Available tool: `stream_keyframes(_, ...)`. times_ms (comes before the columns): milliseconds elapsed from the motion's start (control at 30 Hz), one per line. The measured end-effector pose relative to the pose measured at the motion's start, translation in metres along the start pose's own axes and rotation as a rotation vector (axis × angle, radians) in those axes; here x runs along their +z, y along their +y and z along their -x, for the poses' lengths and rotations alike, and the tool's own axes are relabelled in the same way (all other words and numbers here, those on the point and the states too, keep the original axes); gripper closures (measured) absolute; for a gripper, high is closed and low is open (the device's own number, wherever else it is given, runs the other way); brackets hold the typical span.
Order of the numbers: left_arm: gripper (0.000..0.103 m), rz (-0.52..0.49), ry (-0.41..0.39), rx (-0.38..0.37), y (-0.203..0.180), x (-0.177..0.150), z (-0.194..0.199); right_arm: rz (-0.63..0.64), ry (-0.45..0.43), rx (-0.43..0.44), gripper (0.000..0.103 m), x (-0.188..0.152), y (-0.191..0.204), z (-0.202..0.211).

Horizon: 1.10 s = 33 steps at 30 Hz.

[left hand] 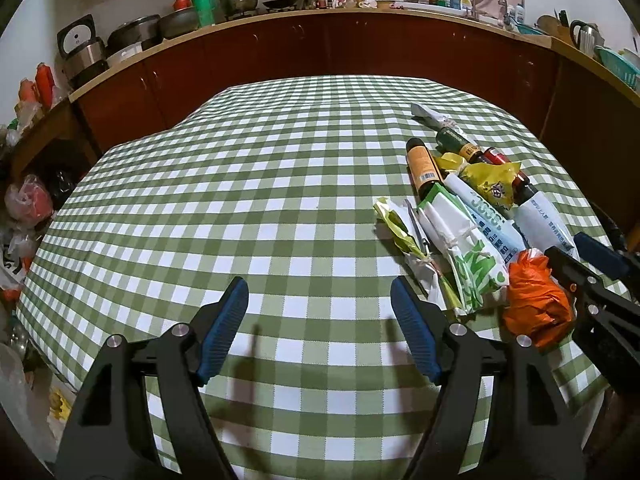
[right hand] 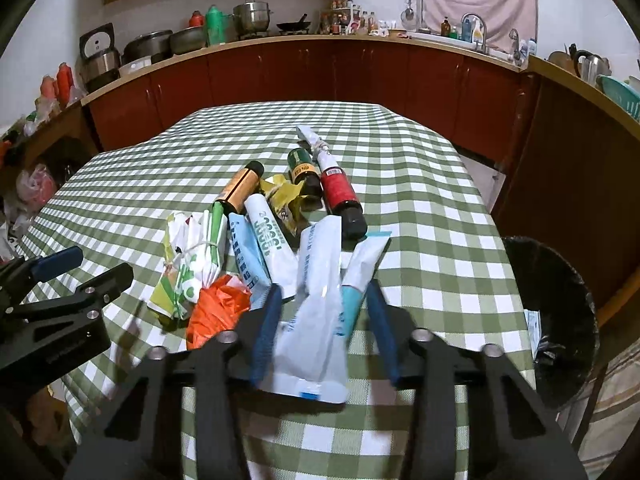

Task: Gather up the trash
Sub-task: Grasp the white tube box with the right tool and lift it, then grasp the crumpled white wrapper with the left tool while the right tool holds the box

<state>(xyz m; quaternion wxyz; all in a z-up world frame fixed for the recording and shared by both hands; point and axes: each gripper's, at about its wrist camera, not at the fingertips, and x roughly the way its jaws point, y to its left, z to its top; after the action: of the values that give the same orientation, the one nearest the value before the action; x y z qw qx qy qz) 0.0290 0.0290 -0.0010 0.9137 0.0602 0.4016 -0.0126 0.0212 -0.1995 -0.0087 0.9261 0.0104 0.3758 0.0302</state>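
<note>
White and pale blue plastic is sitting between the fingers of the right gripper [right hand: 324, 312] — a flattened tube [right hand: 316, 320] whose long axis is running straight along the fingers, its crimped tail pointing away toward the trash pile [right hand: 260, 232] and its broad end lying back near the gripper's body. The blue pads are standing on either side of it, and the view is blurred there, so I cannot tell whether they are already pinching it or only bracketing it. A second teal-ended tube [right hand: 360, 276] is lying just beside it, close to the right-hand pad. The black-lined bin [right hand: 560, 320] is standing off the tabletop [right hand: 440, 220] edge, to the right of the tube — so the right gripper is clearly the nearer one for the drop, and the coming move is, in my judgement, a swing rightward past the cloth edge. The left gripper [left hand: 320, 320] is hanging spread wide with nothing in it, to the left of the pile, beside the orange crumpled bag [left hand: 536, 304].
</note>
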Motion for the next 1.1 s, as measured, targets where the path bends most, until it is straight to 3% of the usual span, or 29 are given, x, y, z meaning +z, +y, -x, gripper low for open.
stream_keyframes(33, 0.031, 0.0, 0.003, -0.003, -0.001, 0.0, -0.001, -0.001, 0.001, 0.002, 0.073, 0.0, 0.0, 0.0)
stream_keyframes(200, 0.03, 0.002, 0.01, -0.016, -0.005, 0.0, -0.002, -0.006, -0.015, 0.008, 0.074, -0.001, -0.005, 0.004)
stream_keyframes(433, 0.025, 0.002, -0.002, -0.04, -0.015, 0.003, 0.001, -0.02, -0.05, 0.008, 0.075, 0.001, -0.018, 0.016)
stream_keyframes(1100, 0.025, 0.007, 0.02, -0.052, -0.039, 0.011, -0.008, -0.081, -0.062, -0.036, 0.075, -0.007, -0.061, 0.02)
